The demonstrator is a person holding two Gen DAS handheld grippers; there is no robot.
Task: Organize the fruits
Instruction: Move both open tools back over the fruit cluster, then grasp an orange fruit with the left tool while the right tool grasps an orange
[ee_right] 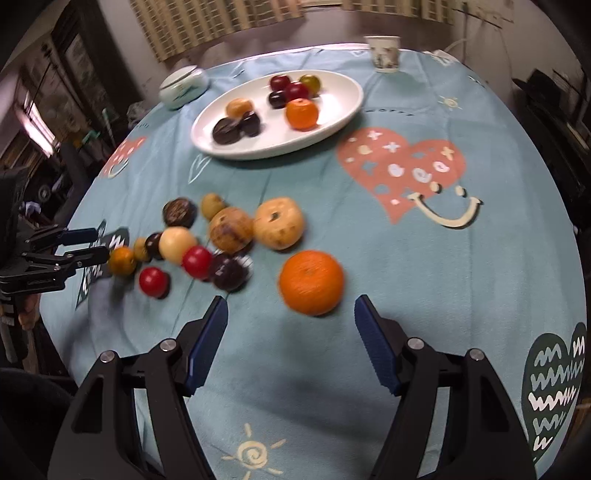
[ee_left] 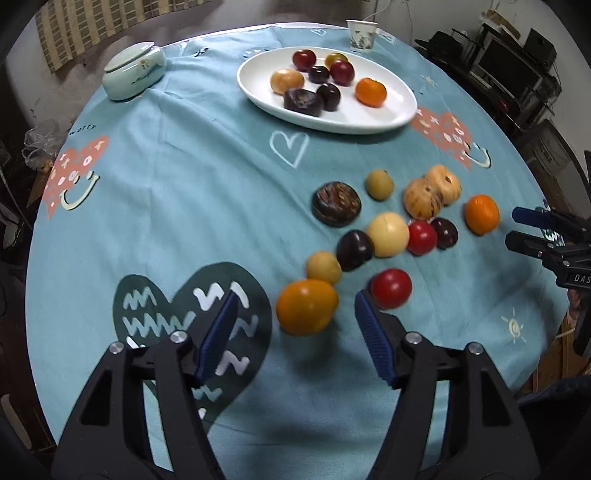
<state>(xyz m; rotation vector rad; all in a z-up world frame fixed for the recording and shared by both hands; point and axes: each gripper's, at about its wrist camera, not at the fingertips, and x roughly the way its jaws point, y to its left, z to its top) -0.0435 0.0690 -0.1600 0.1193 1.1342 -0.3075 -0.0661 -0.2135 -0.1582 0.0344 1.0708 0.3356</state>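
A white oval plate at the far side holds several fruits, among them an orange. More loose fruits lie in a cluster on the blue tablecloth. My left gripper is open, with an orange-yellow fruit just ahead between the fingertips and a red fruit by the right finger. My right gripper is open, just short of an orange. Each gripper also shows in the other's view, the right one and the left one.
A pale green lidded jar stands at the far left of the round table. A paper cup stands at the far edge. Dark shelves and clutter surround the table.
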